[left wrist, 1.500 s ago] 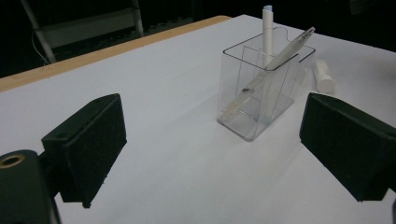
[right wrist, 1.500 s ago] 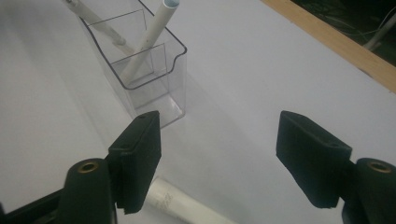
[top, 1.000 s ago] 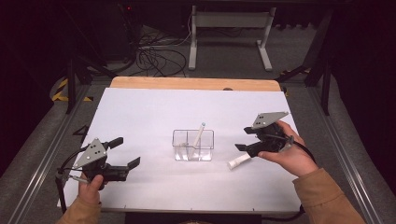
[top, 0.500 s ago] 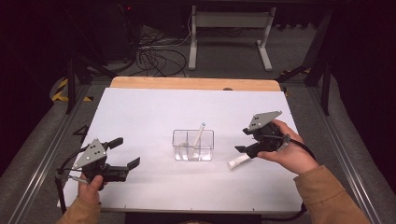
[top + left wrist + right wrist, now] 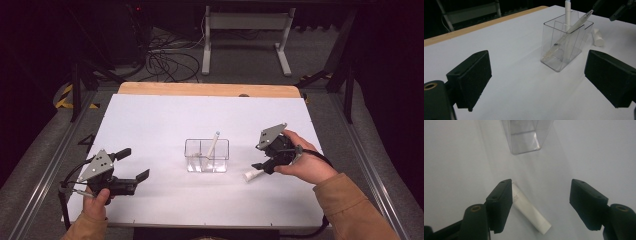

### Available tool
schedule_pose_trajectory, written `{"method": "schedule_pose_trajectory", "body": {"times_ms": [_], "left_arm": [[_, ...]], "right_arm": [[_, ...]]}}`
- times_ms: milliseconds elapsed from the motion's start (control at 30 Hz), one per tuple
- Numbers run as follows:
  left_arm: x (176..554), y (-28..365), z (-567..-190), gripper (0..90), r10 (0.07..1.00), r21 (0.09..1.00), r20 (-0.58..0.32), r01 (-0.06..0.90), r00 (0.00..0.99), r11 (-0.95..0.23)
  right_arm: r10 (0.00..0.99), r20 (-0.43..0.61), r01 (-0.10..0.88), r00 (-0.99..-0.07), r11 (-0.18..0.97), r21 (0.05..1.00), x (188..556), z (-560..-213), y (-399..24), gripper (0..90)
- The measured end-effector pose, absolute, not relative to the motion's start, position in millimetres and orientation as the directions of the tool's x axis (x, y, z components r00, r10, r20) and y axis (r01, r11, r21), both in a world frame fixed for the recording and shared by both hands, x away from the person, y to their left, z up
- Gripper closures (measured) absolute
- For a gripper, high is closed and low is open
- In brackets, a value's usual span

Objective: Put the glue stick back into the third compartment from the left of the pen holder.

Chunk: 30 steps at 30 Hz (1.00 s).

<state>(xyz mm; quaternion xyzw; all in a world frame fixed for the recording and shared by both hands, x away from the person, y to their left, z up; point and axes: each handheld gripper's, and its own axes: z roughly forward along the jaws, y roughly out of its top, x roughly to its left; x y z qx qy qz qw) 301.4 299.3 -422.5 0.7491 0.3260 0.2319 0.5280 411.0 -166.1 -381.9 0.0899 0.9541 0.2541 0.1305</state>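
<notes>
A clear divided holder (image 5: 207, 155) stands mid-table with a white pen (image 5: 213, 142) leaning in it. A short white tube (image 5: 252, 174) lies on the table to its right. My right gripper (image 5: 261, 167) tilts down over the tube. In the right gripper view the tube (image 5: 529, 212) lies between the jaws, against the left one and well apart from the right one; the right gripper (image 5: 541, 185) is open and its jaws have just been closing slightly. My left gripper (image 5: 135, 164) stands open at the front left with nothing between its jaws, facing the holder (image 5: 564, 47).
The white table cover (image 5: 165, 125) ends at a wooden strip (image 5: 200, 89) along the far edge. Metal rails run down both sides. Behind the table are floor cables (image 5: 167, 57) and a metal stand (image 5: 245, 22).
The right gripper has shifted slightly left and down toward the white tube. The left gripper has not moved.
</notes>
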Motion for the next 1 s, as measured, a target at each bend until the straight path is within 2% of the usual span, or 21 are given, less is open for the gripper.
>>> {"method": "schedule_pose_trajectory", "body": {"times_ms": [400, 1000], "left_arm": [[301.2, 300.3, -423.0, 8.1, 0.734, 0.943, 0.000, 0.245, 0.679, -0.227], [301.4, 301.4, -423.3, 8.1, 0.737, 0.942, -0.002, 0.249, 0.676, -0.226]], "right_arm": [[0.127, -0.188, 0.042, -0.974, 0.915, 0.401, 412.0, -397.2, -153.5, 35.5], [0.043, -0.165, -0.012, -0.985, 0.948, 0.317, 409.7, -415.7, -143.8, 37.3]]}}
